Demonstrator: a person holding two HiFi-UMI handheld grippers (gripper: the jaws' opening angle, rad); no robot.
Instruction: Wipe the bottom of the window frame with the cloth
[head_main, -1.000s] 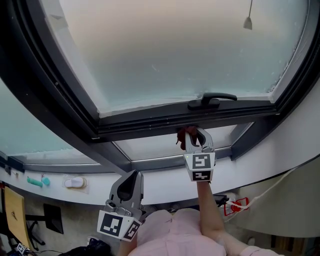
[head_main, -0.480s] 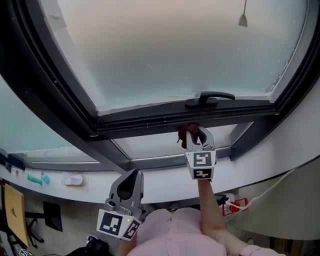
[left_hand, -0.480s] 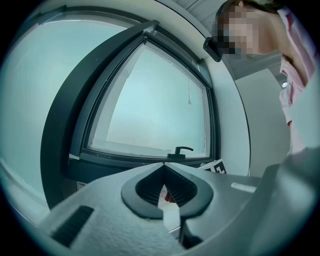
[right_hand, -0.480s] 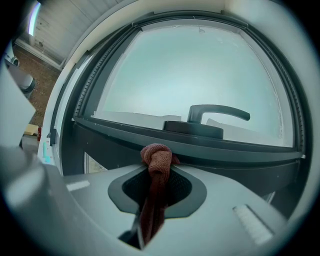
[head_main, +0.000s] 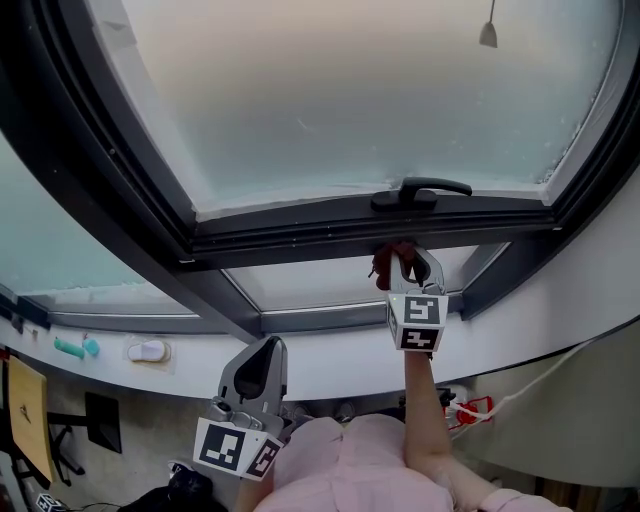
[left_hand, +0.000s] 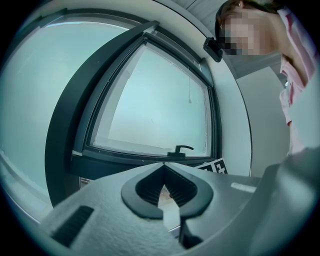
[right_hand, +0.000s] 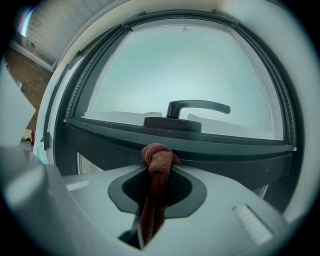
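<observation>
Rust-red cloth (head_main: 386, 262) sits pinched in the right gripper (head_main: 410, 265), whose jaws are clamped on it. Compared with half a second ago, that gripper and its cloth have slid to the right along the bottom rail of the window frame (head_main: 300, 238). They now sit almost directly beneath the black handle (head_main: 420, 190), where before they were a little left of it. The left gripper (head_main: 267, 350) has not shifted. It hangs low by the person's pink shirt (head_main: 350, 465), below the white sill (head_main: 330, 355) and well apart from the frame. Its jaws are closed tip to tip with nothing between them, as the left gripper view (left_hand: 163, 166) shows.

In the right gripper view the cloth (right_hand: 156, 155) is a narrow strip. Its long axis runs along the jaws of the right gripper (right_hand: 159, 167), from the throat up past the tips. The far end is bunched into a knot-like wad that points at the dark rail (right_hand: 225, 145), just under the handle (right_hand: 197, 106). The wad lies against the rail's lower edge as seen from here, but I cannot be sure it is actually touching.
</observation>
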